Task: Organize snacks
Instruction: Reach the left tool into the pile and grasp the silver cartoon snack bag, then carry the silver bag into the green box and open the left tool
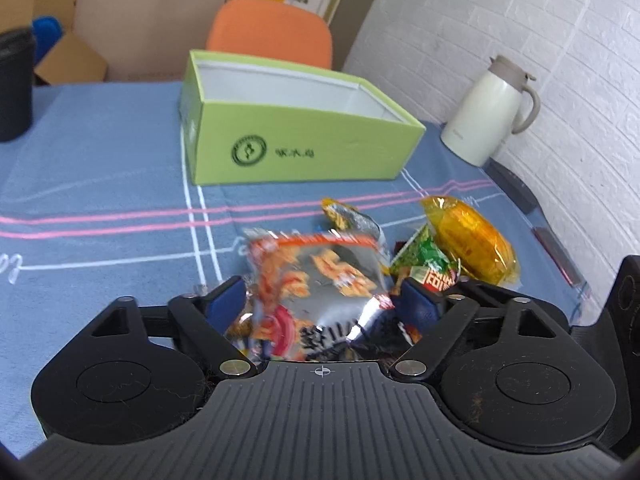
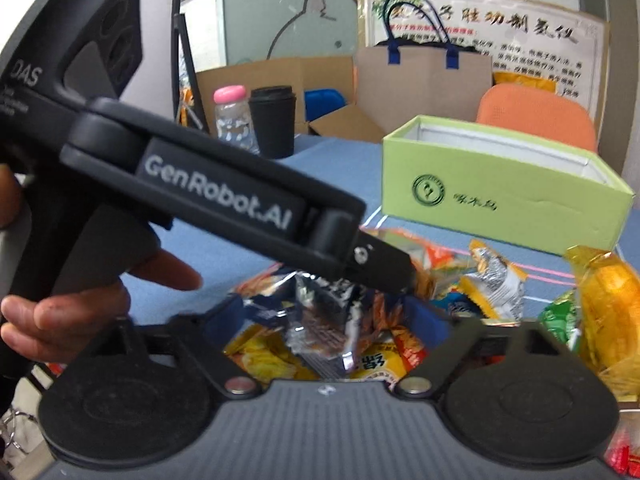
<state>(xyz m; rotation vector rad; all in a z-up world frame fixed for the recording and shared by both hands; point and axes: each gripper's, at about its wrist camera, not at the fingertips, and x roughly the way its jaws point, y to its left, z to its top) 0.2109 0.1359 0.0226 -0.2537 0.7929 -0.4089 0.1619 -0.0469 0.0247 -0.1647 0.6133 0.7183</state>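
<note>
Lying in a loose heap on the blue cloth-covered table (image 1: pixel 100 152), the snacks are small crinkled foil packets: a silver-and-orange packet printed with fried pieces (image 1: pixel 320 280) sits uppermost in the left wrist view, with a yellow-and-silver packet (image 1: pixel 350 216) just behind it, a green packet (image 1: pixel 424 258) to its right and a glossy amber-wrapped bun (image 1: pixel 468 240) at the pile's right edge. The left gripper (image 1: pixel 320 300) has its blue-padded fingers (image 1: pixel 226 300) on either side of the silver-and-orange packet, and they appear to press its sides, which crumple between them. In the right wrist view, the right gripper (image 2: pixel 326 316) has its jaws at a middling width around a dark silver packet (image 2: pixel 320 320) lying over yellow packets (image 2: pixel 260 356); whether its pads actually pinch it I cannot tell. The left gripper's black body crosses that view from the upper left, held by a hand (image 2: pixel 60 312). Beyond the heap stands an open lime-green cardboard box with a white lining (image 1: pixel 296 148), its inside bare where visible. A cream thermos jug (image 1: pixel 488 116) stands near the white brick wall, and a black lidded cup (image 2: pixel 273 120) and a pink-capped clear bottle (image 2: pixel 234 120) stand at the table's far edge.
</note>
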